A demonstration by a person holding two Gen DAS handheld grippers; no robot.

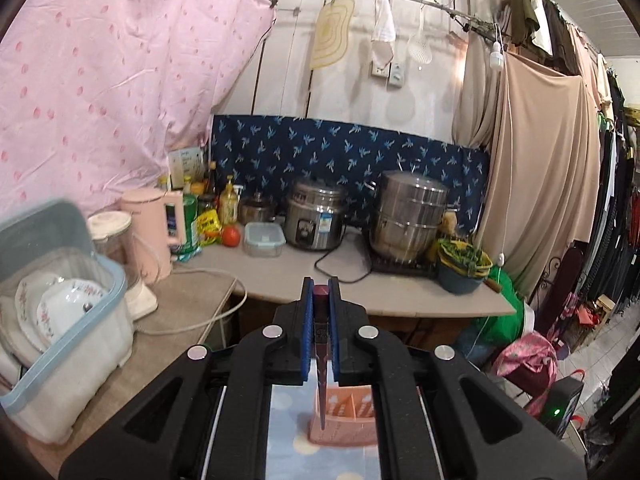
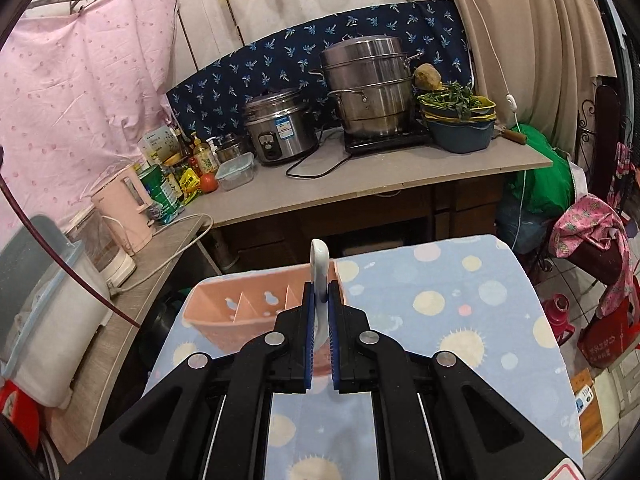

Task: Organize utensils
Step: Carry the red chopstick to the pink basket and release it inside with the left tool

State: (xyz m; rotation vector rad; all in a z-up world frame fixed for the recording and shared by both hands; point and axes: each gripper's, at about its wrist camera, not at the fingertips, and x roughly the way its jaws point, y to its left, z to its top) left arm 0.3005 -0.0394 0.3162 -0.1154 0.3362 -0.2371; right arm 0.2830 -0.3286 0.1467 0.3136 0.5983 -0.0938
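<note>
I am holding the left gripper (image 1: pixel 321 292) clamped on dark red chopsticks (image 1: pixel 322 360), hanging over the pink utensil holder (image 1: pixel 352 412). The right gripper (image 2: pixel 320 292) is clamping a white spoon (image 2: pixel 320 264) above that holder (image 2: pixel 240 316), whose compartments look empty. It is sitting on a blue dotted cloth (image 2: pixel 460 320); a counter (image 2: pixel 400 172) with pots is standing beyond.

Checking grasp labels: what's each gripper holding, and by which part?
Left gripper: dark red chopsticks, clamped near the top end, tips hanging down. Right gripper: white spoon, gripped along its handle, handle end sticking out past the jaws.
</note>
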